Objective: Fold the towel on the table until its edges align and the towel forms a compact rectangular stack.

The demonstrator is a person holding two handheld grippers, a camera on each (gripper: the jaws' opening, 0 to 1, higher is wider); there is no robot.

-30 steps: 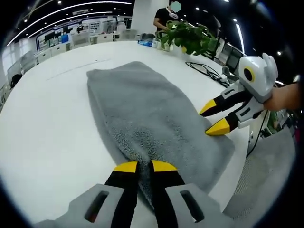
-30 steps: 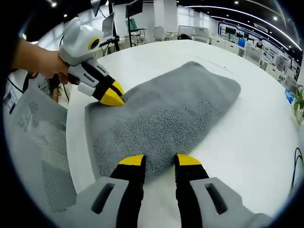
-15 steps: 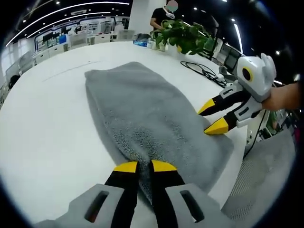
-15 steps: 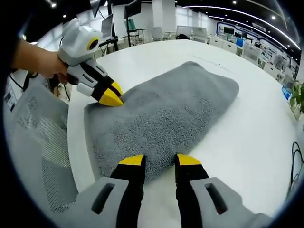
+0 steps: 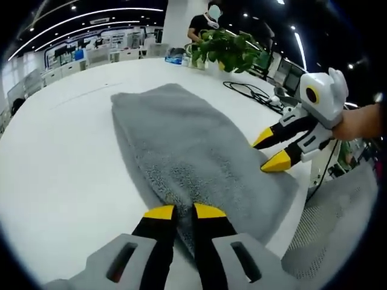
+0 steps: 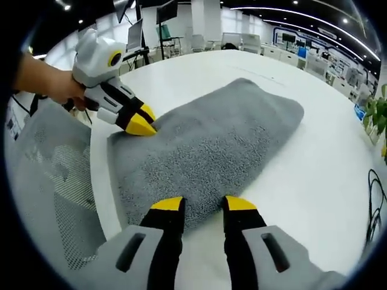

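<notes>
The grey towel (image 5: pixel 187 151) is laid lengthwise on the white table (image 5: pixel 54 163), its near end close to the table edge; wide bare tabletop is left on the far side. At the towel's near left corner, the left gripper (image 5: pixel 176 212) is pressed nearly together on a pinch of cloth, apparently gripped. A potted plant (image 5: pixel 225 49) and cables (image 5: pixel 251 90) are seen in the left gripper view. At the near right edge, the right gripper (image 6: pixel 203 204) is held apart, straddling the towel edge. A mesh chair (image 6: pixel 54 181) is shown in the right gripper view. The towel is thick, nubby and doubled over.
</notes>
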